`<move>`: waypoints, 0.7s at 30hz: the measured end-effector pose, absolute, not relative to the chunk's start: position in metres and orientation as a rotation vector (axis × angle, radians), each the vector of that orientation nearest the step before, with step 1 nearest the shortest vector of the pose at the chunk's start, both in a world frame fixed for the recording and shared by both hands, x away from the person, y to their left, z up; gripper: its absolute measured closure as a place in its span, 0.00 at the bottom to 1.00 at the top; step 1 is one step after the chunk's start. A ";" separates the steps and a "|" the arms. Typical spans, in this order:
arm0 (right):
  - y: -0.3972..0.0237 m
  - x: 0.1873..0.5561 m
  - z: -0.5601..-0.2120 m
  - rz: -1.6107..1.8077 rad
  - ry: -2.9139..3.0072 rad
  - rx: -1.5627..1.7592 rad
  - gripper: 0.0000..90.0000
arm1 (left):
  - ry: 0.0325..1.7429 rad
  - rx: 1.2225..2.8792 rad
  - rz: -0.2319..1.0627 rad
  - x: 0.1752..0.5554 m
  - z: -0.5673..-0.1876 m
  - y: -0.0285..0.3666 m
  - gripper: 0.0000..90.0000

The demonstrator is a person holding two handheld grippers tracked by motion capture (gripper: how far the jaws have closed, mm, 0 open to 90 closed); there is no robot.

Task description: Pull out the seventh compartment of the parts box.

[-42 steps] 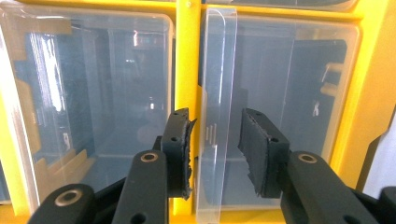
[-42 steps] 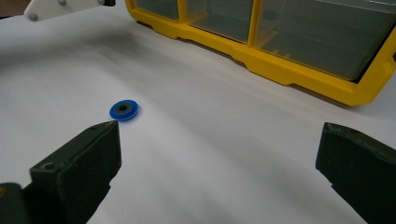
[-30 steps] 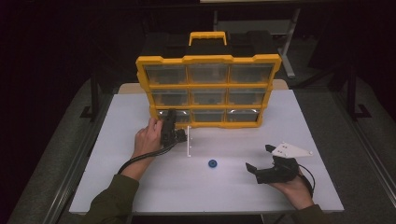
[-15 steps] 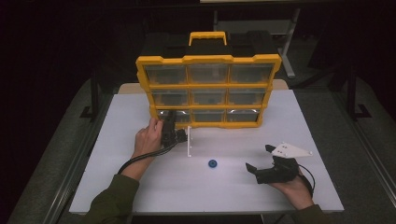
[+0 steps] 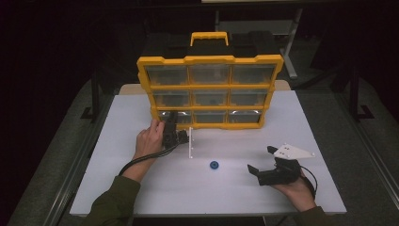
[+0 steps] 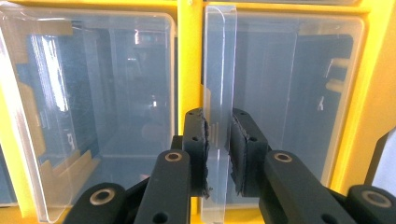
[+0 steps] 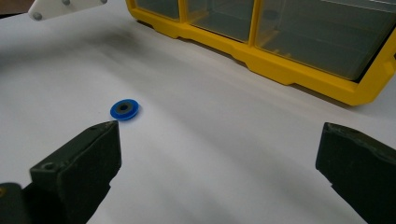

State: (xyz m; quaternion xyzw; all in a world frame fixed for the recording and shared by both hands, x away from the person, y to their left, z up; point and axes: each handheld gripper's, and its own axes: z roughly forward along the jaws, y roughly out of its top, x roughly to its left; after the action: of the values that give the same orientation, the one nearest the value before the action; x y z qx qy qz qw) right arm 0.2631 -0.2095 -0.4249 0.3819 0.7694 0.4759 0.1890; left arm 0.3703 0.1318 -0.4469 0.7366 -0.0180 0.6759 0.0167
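the clear drawer front (image 6: pixel 219 93) in the yellow organizer's (image 5: pixel 209 89) bottom row is now pinched in your left gripper (image 6: pixel 218 140) but barely pulled, while the blue disc (image 5: pixel 214 165) waits on the tabletop (image 5: pixel 117 155) before your wide-open right gripper (image 5: pixel 263 162).

A white rectangular table (image 5: pixel 117 188) stands on a grey floor (image 5: pixel 42 179) in a dark, unlit room, with black metal frame legs (image 5: pixel 94 96) beside it on either side and a pale-legged stand (image 5: pixel 292 61) behind it in shadow.
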 end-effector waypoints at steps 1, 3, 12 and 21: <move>-0.209 0.263 -0.425 1.339 2.164 1.075 0.00 | -0.057 2.288 2.102 0.370 -0.447 0.132 0.86; -0.209 0.263 -0.425 1.339 2.164 1.074 0.00 | -0.063 2.283 2.108 0.371 -0.448 0.132 0.86; -0.210 0.263 -0.425 1.343 2.162 1.077 0.00 | -0.072 2.284 2.122 0.370 -0.448 0.132 0.87; -0.210 0.263 -0.425 1.344 2.163 1.077 0.00 | -0.071 2.290 2.129 0.368 -0.449 0.131 0.87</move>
State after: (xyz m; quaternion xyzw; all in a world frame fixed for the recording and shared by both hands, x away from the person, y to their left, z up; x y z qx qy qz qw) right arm 0.2627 -0.2101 -0.4250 0.3825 0.7684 0.4776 0.1874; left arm 0.3678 0.1311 -0.4487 0.7321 -0.0228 0.6807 0.0069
